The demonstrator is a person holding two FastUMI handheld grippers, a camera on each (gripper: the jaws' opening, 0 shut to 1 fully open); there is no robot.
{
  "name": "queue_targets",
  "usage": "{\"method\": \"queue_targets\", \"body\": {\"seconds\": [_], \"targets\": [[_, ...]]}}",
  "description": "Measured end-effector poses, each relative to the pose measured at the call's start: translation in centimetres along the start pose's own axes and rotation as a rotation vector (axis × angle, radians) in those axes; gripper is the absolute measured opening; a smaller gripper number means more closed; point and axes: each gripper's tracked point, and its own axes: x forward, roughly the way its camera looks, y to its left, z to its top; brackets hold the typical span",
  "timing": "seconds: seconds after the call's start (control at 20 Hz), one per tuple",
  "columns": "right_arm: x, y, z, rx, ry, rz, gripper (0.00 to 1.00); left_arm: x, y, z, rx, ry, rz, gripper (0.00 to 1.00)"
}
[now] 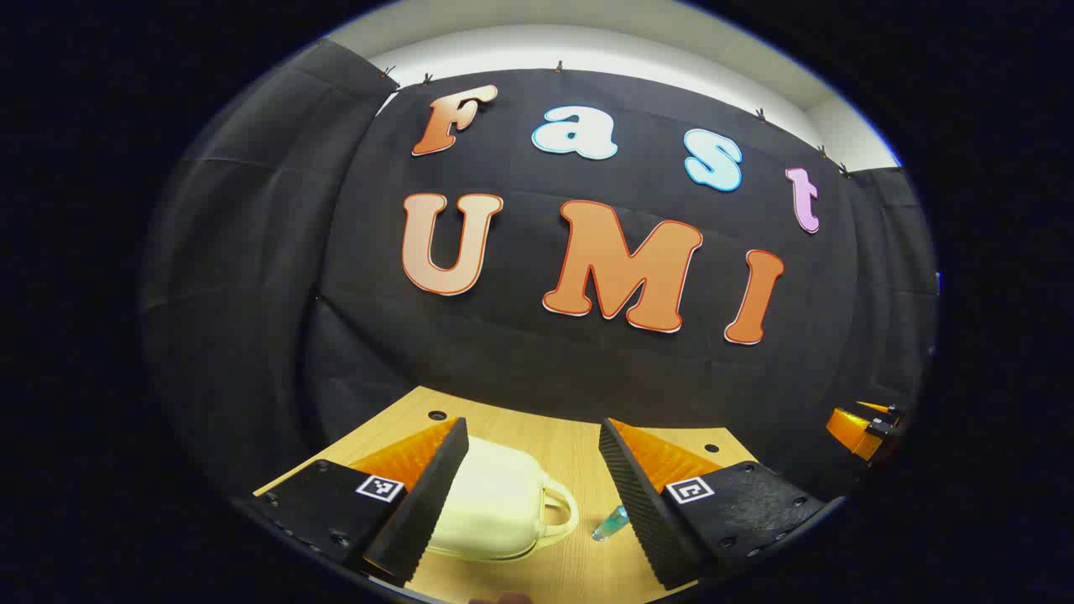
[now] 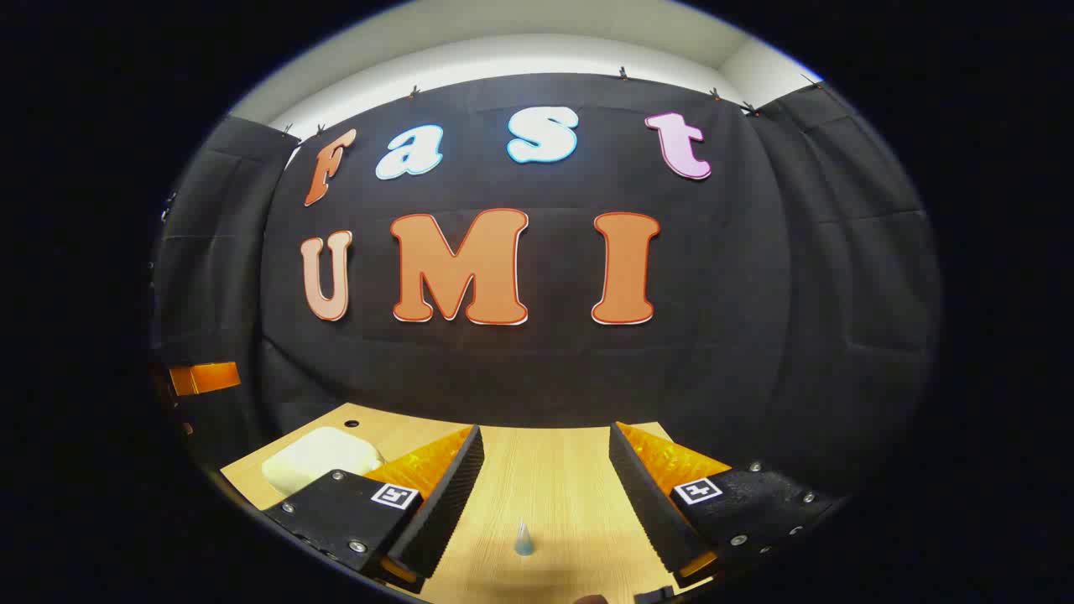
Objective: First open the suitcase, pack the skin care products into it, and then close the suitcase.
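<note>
Suitcase (image 1: 495, 502) lies closed on table (image 1: 570, 445); left gripper (image 1: 533, 495) and right gripper (image 2: 544, 503) gape, holding nothing.

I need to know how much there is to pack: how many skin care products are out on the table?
1: a small clear bluish tube on the wooden table, right of the closed cream suitcase. Others may be hidden.
</note>
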Motion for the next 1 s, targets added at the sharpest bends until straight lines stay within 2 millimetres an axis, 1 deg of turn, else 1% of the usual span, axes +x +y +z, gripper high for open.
{"method": "queue_targets", "body": {"seconds": [0.1,0.2,0.25,0.3,0.35,0.4,0.45,0.5,0.55,0.65,0.75,0.8,0.9,1.0], "targets": [[1.1,-0.3,-0.4,0.007,0.010,0.052,0.95,-0.4,-1.2,0.4,0.012,-0.022,0.032,0.98],[2.0,-0.5,-0.7,0.004,0.014,0.091,0.95,-0.9,-2.8,1.0,0.013,-0.039,0.049,0.97],[2.3,-0.8,-0.9,-0.007,0.014,0.105,0.95,-1.3,-3.9,0.8,0.009,-0.040,0.040,0.97],[2.5,-0.8,-1.1,-0.020,0.013,0.123,0.95,-1.4,-4.9,0.6,0.003,-0.038,0.030,0.95],[2.8,-0.7,-1.3,-0.028,0.012,0.142,0.95,-1.6,-5.7,0.7,-0.005,-0.041,0.024,0.97],[2.8,-0.6,-1.4,-0.030,0.014,0.159,0.95,-1.9,-6.1,0.9,-0.011,-0.057,0.028,0.97],[2.9,-0.8,-1.4,-0.030,0.014,0.168,0.95,-2.0,-6.7,1.6,-0.007,-0.083,0.014,0.97],[3.0,-1.1,-1.3,-0.026,0.014,0.164,0.95,-2.1,-7.6,2.1,0.011,-0.100,-0.007,0.97],[2.9,-1.4,-1.4,-0.020,0.018,0.157,0.95,-1.7,-7.9,2.4,0.031,-0.108,-0.013,0.97],[2.7,-2.2,-1.5,-0.010,0.026,0.129,0.95,-0.3,-8.6,2.5,0.047,-0.096,-0.046,0.97],[2.2,-2.9,-1.3,-0.014,0.026,0.085,0.95,1.0,-9.8,2.1,0.029,-0.078,-0.092,0.98],[1.9,-3.3,-1.2,-0.019,0.023,0.066,0.95,1.4,-10.0,2.1,0.028,-0.073,-0.108,0.97],[1.6,-3.9,-1.1,-0.016,0.021,0.031,0.95,2.5,-9.6,2.3,0.063,-0.080,-0.106,0.97],[1.5,-4.2,-1.8,-0.004,0.034,0.005,0.95,3.3,-9.1,1.5,0.117,-0.071,-0.103,0.97]]}}
